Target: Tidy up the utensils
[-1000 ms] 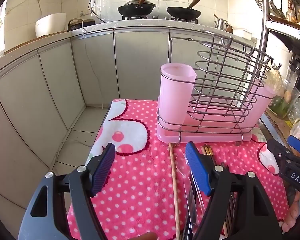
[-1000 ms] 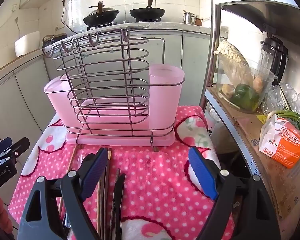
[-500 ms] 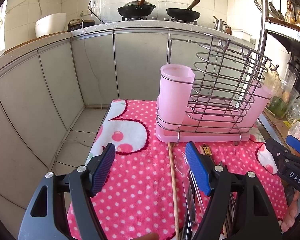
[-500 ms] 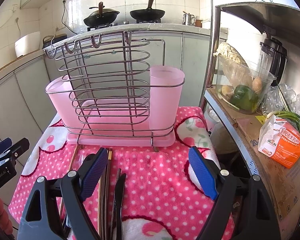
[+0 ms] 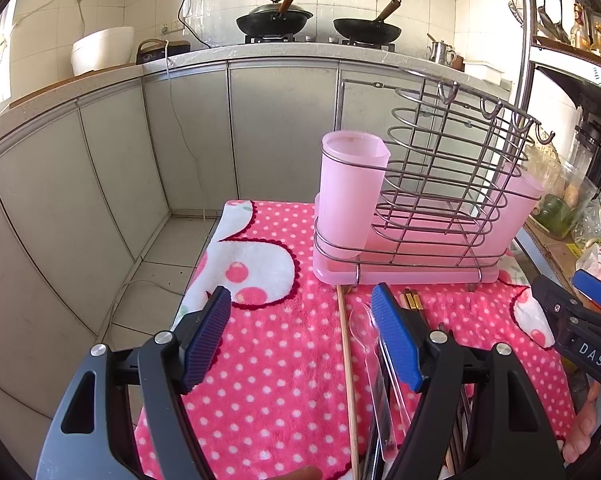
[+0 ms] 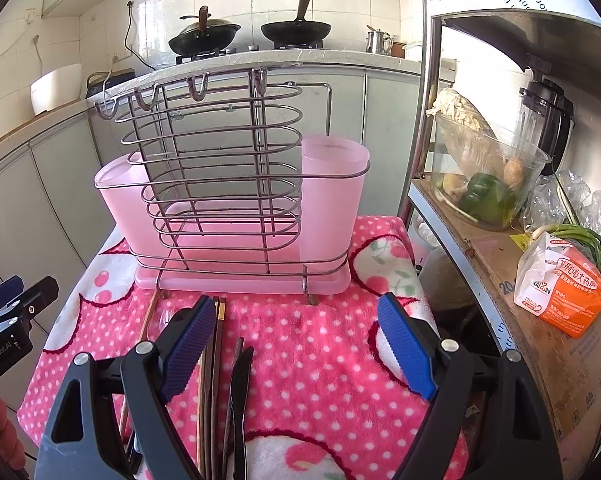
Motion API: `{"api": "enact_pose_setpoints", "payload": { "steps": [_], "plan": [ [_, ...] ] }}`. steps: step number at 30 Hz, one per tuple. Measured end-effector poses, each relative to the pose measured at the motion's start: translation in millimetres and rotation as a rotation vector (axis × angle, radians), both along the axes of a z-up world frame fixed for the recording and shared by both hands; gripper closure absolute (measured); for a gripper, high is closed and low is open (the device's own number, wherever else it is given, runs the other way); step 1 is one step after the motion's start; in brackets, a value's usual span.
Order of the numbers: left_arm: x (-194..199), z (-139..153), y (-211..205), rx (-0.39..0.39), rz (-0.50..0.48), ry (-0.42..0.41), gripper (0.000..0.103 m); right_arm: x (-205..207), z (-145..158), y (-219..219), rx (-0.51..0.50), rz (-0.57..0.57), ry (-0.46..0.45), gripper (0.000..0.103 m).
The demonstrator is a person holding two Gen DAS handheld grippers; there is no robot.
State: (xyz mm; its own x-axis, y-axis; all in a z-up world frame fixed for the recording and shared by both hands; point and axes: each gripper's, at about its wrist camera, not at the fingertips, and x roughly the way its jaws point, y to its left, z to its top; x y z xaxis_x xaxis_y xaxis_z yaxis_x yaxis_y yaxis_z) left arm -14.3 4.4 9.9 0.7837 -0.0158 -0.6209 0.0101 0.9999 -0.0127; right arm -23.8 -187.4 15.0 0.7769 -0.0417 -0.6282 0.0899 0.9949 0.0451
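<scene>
Both views have eased back a touch since a moment ago, and the rack sits slightly farther off. That wire utensil rack [image 6: 228, 208] on its pink tray stands dead ahead of both claws on the pink polka-dot cloth [image 5: 276, 380], a pink cup [image 5: 350, 196] at each end. The left gripper [image 5: 300, 340] hovers with jaws spread wide, nothing between them; the right gripper [image 6: 296, 348] likewise gapes open and empty. Utensils lie flat on the cloth between rack and claws. Dark chopsticks [image 6: 216, 344] run under the right gripper's left finger, and the black knife [image 6: 238, 392] sits just inside that finger. Over on the left view, the long wooden stick [image 5: 346, 364] lies inside the jaws near the right finger, and the clear plastic spoon [image 5: 362, 326] is just beside that finger.
</scene>
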Motion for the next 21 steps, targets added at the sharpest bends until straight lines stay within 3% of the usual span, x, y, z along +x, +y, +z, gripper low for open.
{"api": "enact_pose_setpoints", "payload": {
  "steps": [21],
  "plan": [
    [-5.7,2.8,-0.5,-0.001,0.0,-0.007,0.03,-2.8,3.8,0.7,-0.001,0.002,-0.007,0.021]
  ]
}}
